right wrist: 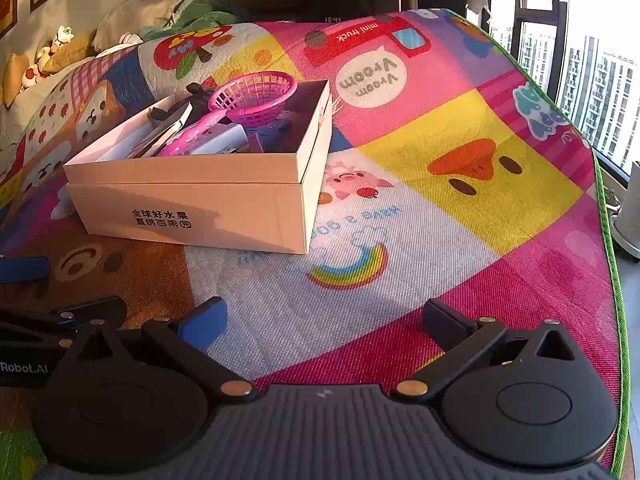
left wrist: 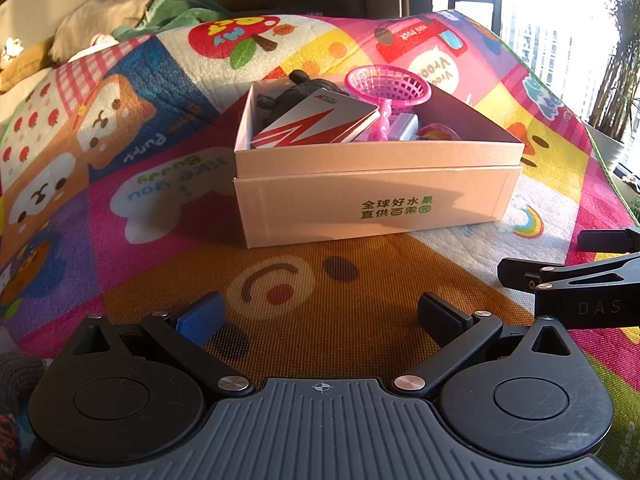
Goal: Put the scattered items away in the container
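Note:
A beige cardboard box (left wrist: 376, 196) with green Chinese print stands on the colourful play mat; it also shows in the right wrist view (right wrist: 192, 204) at the left. Inside lie a pink toy net scoop (left wrist: 390, 88) (right wrist: 252, 98), a red-and-silver flat pack (left wrist: 316, 124), a black plush toy (left wrist: 296, 92) and a white item (left wrist: 404, 126). My left gripper (left wrist: 320, 316) is open and empty, low over the mat in front of the box. My right gripper (right wrist: 324, 318) is open and empty, to the right of the box.
The play mat (right wrist: 460, 184) ends in a green edge (right wrist: 612, 264) at the right, by a window. Pillows and a green cloth (left wrist: 176, 12) lie beyond the mat at the far left. The right gripper's body (left wrist: 576, 280) shows at the right edge of the left wrist view.

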